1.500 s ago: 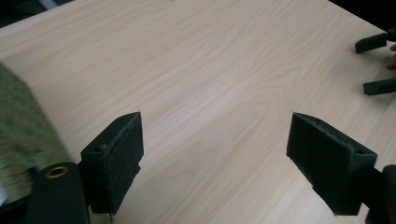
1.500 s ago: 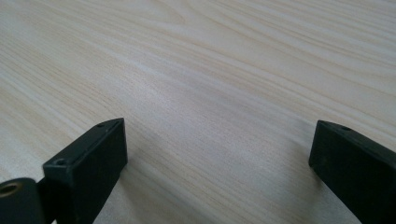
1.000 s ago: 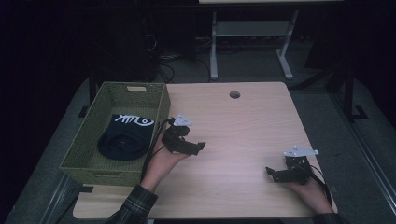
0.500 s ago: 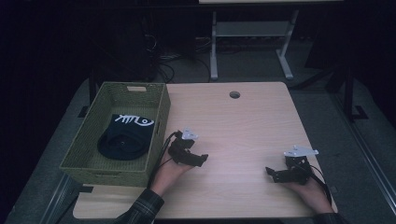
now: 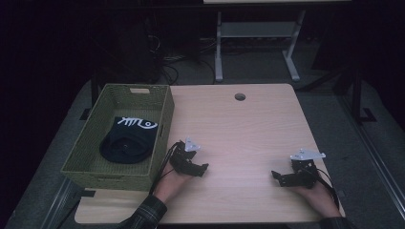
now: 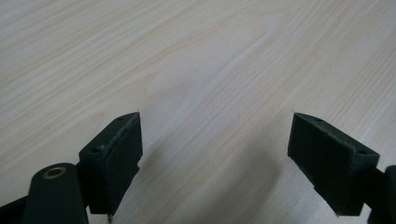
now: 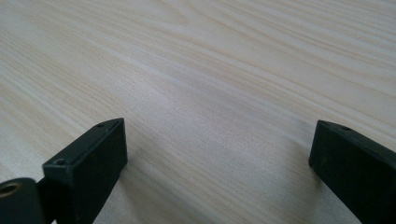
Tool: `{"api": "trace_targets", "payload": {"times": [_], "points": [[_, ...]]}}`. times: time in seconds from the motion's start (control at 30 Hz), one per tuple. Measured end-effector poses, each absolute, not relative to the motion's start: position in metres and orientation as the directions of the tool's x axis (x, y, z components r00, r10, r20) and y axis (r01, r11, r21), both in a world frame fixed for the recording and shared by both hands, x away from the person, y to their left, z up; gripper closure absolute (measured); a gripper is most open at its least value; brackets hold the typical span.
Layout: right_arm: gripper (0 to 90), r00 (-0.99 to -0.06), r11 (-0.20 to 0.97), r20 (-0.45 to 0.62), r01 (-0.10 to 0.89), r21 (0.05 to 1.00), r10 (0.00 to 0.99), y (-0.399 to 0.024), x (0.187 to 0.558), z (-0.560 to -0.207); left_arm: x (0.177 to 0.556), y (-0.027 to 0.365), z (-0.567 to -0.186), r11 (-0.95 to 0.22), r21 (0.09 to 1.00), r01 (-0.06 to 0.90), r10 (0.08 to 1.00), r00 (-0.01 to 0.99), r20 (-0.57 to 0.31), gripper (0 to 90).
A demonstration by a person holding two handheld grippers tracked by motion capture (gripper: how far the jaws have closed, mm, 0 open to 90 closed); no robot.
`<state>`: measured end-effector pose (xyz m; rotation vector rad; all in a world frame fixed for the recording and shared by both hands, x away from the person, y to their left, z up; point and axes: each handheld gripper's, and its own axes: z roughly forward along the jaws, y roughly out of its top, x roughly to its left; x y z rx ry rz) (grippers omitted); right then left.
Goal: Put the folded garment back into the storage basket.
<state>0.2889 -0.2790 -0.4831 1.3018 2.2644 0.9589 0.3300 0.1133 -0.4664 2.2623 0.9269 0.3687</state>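
Currently both tongs rest low over the bare wooden surface [image 5: 248,129] with their jaws spread wide and nothing between them: the left tongs [image 5: 203,169] sit near the surface's left edge, just beside the green woven basket [image 5: 162,138], and the right tongs [image 5: 276,175] lie toward the near right corner, well apart from the left pair. A black garment [image 5: 128,141] with a white fish-bone print lies folded inside the basket, which stands at the surface's left edge.

The table [image 5: 248,124] is seen from above, facing forward; its wood is shared, viewed close, by both gripper views.
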Motion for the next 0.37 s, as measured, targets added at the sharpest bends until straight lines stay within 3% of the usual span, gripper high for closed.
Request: {"api": "trace_targets", "payload": {"times": [0.37], "points": [[4.0,-0.514,0.346,0.028,0.617,0.707,0.857,-0.2788,0.2886,-0.483,0.3227,0.1159,-0.4753,-0.523,0.699,0.487,0.686,0.728,0.006,12.7]]}}
